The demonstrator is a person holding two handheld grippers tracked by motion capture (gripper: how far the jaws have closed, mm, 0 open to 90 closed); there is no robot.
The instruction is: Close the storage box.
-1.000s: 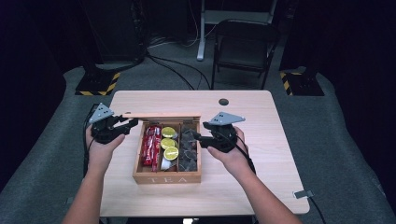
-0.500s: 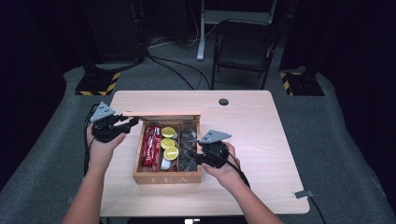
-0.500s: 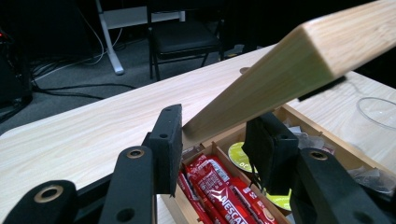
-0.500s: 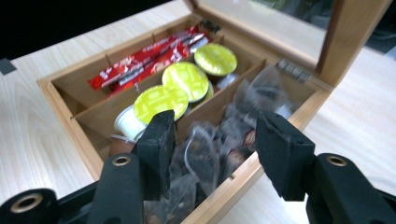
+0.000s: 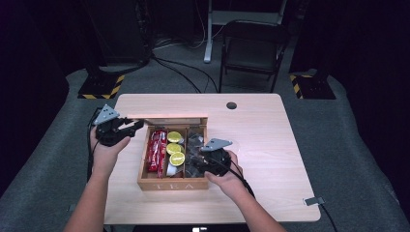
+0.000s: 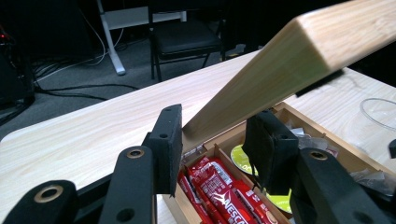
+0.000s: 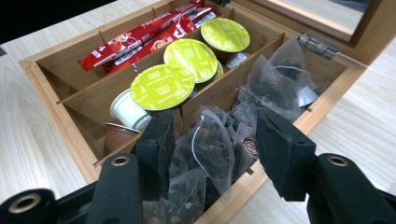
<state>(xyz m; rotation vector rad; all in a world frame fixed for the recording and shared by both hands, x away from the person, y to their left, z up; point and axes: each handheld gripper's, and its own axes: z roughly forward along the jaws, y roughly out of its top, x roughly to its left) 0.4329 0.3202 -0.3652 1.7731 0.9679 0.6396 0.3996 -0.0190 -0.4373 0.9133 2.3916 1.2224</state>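
An open wooden tea box (image 5: 171, 184) sits on the table. Its lid (image 5: 169, 117) is tilted up at the back, and my left gripper (image 5: 138, 124) is shut on the lid's left corner. In the left gripper view the lid's edge (image 6: 289, 60) runs between the jaws of that gripper (image 6: 217, 123). Red packets (image 5: 155, 150) fill the left compartment, and green-topped capsules (image 5: 175, 147) the middle one. My right gripper (image 5: 200, 162) dips into the right compartment. In its own view this gripper (image 7: 217, 128) stands open around a mesh tea bag (image 7: 210, 144) without pinching it.
The light wood table (image 5: 270, 145) has a round cable hole (image 5: 231, 105) near its far edge. A folding chair (image 5: 251, 53) and striped floor bases stand behind the table. A clear cup rim (image 6: 378, 116) shows right of the box in the left gripper view.
My right gripper has come down and toward the box's front, into the tea bag compartment. The left gripper and the raised lid have stayed where they were.
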